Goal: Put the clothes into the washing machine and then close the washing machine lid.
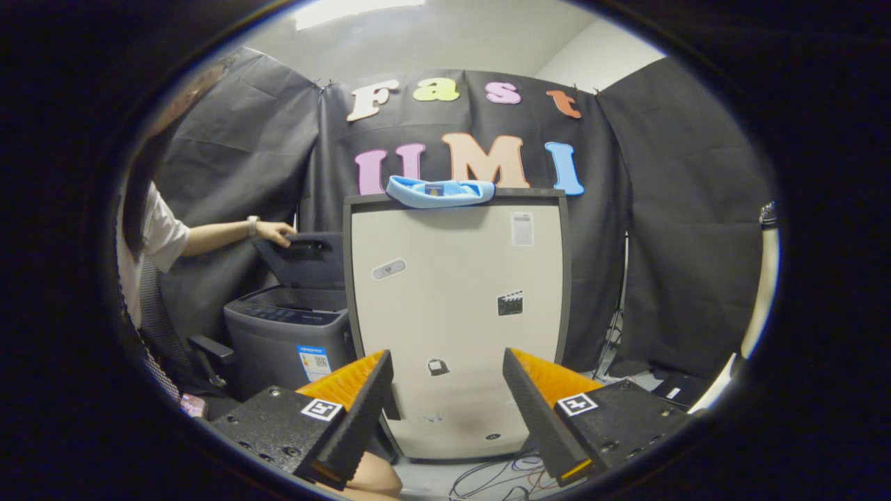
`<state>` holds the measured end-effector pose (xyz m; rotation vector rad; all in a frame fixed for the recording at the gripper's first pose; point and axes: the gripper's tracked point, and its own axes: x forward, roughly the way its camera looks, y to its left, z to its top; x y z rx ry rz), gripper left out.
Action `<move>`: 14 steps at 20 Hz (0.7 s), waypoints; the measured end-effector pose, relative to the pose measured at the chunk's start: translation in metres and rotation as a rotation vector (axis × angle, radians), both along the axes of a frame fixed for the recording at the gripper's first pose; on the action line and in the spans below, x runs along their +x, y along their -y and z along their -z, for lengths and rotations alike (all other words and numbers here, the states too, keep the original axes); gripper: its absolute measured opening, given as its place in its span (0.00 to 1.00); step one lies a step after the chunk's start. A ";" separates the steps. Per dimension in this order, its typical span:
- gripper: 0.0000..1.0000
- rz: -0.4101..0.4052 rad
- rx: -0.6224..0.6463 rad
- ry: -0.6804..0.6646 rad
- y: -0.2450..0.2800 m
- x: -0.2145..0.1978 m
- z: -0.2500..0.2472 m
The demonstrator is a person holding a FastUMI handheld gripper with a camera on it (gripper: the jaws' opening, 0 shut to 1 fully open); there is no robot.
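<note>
A blue garment lies draped over the top edge of a tall beige cabinet, straight ahead and well beyond my fingers. To the cabinet's left stands a grey washing machine with its dark lid raised. A person's hand rests on that lid. My gripper is open, its two orange-and-black fingers spread wide with nothing between them, pointing at the cabinet's lower front.
A person in a white sleeve stands at the left beside the washing machine. Loose cables lie on the floor below the cabinet. Another person's arm shows at the far right. Black cloth walls the booth behind.
</note>
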<state>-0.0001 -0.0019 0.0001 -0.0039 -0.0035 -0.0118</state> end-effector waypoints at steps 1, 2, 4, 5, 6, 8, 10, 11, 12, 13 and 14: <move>0.96 0.002 0.001 -0.001 0.000 0.001 0.000; 0.96 0.004 0.003 -0.001 0.001 0.000 0.000; 0.96 0.007 -0.001 -0.001 0.001 0.001 0.000; 0.96 0.009 0.002 -0.005 0.002 0.001 0.001; 0.96 0.014 0.003 -0.006 0.003 0.001 0.002; 0.96 0.040 0.014 -0.009 0.009 0.002 0.001; 0.96 0.097 0.022 -0.008 0.017 0.007 -0.001; 0.97 0.126 0.022 0.007 0.020 0.011 -0.010; 0.97 0.138 0.015 0.036 0.017 0.017 -0.024; 0.97 0.140 0.005 0.075 0.013 0.025 -0.044; 0.97 0.141 -0.007 0.104 0.009 0.033 -0.065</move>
